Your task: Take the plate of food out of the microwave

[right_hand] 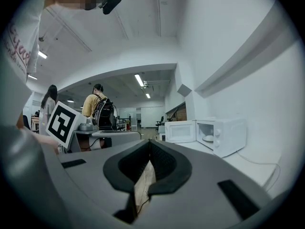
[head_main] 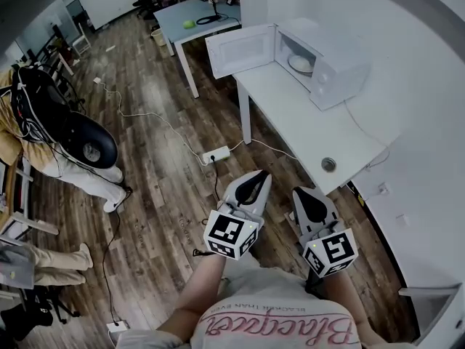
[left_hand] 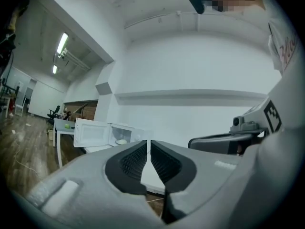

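A white microwave point(head_main: 320, 64) stands on the far end of a white table point(head_main: 312, 133), its door point(head_main: 240, 49) swung open to the left. Inside lies a plate of food point(head_main: 301, 64), also seen as the plate point(right_hand: 208, 139) and the plate point(left_hand: 122, 141) in the gripper views. My left gripper point(head_main: 256, 182) and right gripper point(head_main: 310, 201) are held side by side over the wooden floor, well short of the table. Both point level toward the microwave with jaws shut and nothing between them.
A round metal disc point(head_main: 328, 164) lies on the table's near end. A power strip point(head_main: 216, 154) with cables lies on the floor. A second table point(head_main: 190, 22) with a green ball stands behind. A person with a backpack point(head_main: 43, 118) stands at left.
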Tool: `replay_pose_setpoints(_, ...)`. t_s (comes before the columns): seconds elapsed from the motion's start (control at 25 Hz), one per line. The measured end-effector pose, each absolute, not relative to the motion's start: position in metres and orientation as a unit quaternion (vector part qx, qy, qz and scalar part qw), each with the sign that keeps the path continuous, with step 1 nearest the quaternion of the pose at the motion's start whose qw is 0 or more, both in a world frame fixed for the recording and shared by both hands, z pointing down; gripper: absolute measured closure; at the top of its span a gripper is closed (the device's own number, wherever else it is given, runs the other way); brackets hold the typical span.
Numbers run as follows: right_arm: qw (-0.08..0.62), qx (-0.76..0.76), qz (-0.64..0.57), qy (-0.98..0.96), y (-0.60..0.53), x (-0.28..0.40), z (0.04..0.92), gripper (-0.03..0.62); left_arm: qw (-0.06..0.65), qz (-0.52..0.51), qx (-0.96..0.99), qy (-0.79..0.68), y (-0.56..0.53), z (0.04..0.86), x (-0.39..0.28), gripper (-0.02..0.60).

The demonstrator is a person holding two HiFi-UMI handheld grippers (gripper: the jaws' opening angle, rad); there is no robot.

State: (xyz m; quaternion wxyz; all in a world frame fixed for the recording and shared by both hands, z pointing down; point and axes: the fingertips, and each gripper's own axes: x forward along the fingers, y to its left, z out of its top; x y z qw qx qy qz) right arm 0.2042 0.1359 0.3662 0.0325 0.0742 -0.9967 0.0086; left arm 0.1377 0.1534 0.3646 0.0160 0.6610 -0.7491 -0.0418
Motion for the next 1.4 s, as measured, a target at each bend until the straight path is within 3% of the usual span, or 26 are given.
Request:
replay_pose_setpoints(0.28, 0.038, 0.076, 0.019, -0.996, 0.131, 0.164, 0.37, 0.582, 0.079, -0.044, 0.682, -0.725, 0.144, 0.369, 0.102, 0.574)
replay_pose_setpoints(0.84, 0.082, 0.102, 0.078, -0.988, 0.105, 0.071, 0.37, 0.58, 0.069, -0.001, 0.705, -0.706, 0.127, 0.365, 0.023, 0.574)
replay_pose_setpoints(1.12, 0.066, 0.113, 0.063, -0.989, 0.1, 0.044, 0.363, 0.582, 0.02, -0.017, 0.717, -0.696, 0.124, 0.35, -0.004, 0.574)
replay_pose_setpoints(1.4, 0.058, 0.125, 0.07, -0.988, 0.095, 0.029, 0.361, 0.582, 0.024, -0.028, 0.708, -0.705, 0.117, 0.353, -0.025, 0.575)
